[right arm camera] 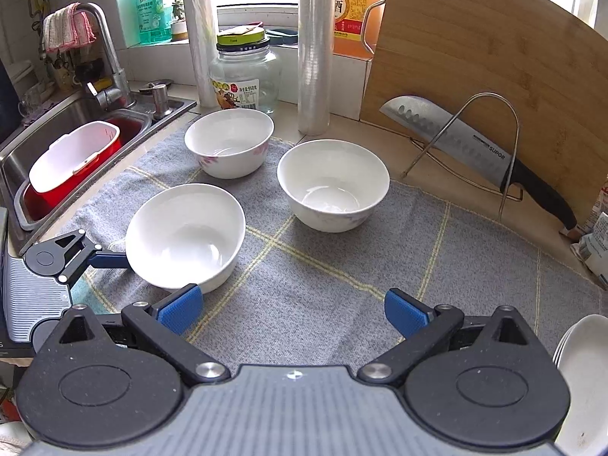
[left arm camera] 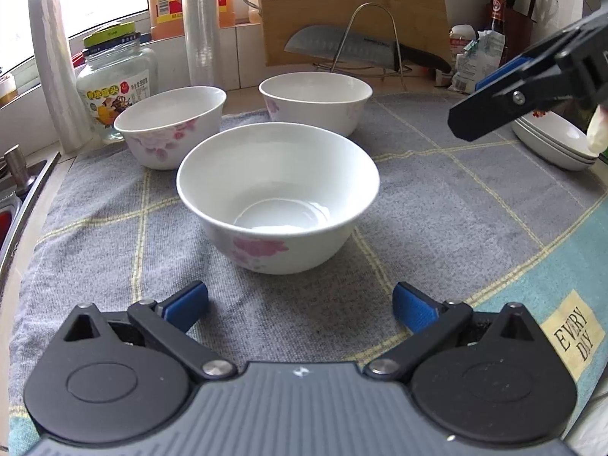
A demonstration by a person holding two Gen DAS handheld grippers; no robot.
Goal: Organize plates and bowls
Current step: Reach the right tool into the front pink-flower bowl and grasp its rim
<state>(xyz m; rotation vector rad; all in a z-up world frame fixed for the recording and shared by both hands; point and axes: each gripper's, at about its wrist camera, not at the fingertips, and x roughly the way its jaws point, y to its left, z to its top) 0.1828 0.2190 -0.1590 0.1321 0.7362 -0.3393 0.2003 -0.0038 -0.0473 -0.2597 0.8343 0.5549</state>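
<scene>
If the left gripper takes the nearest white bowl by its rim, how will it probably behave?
The nearest bowl looks like glazed ceramic, so probably rigid, smooth under the pads and breakable. It is deep and empty; a one-sided rim grip by the left gripper may let it tilt.

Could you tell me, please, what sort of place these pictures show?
Most likely a home kitchen counter: a steel sink with a tap, a cleaver on a wire rack before a cutting board, and three bowls on a towel.
</scene>
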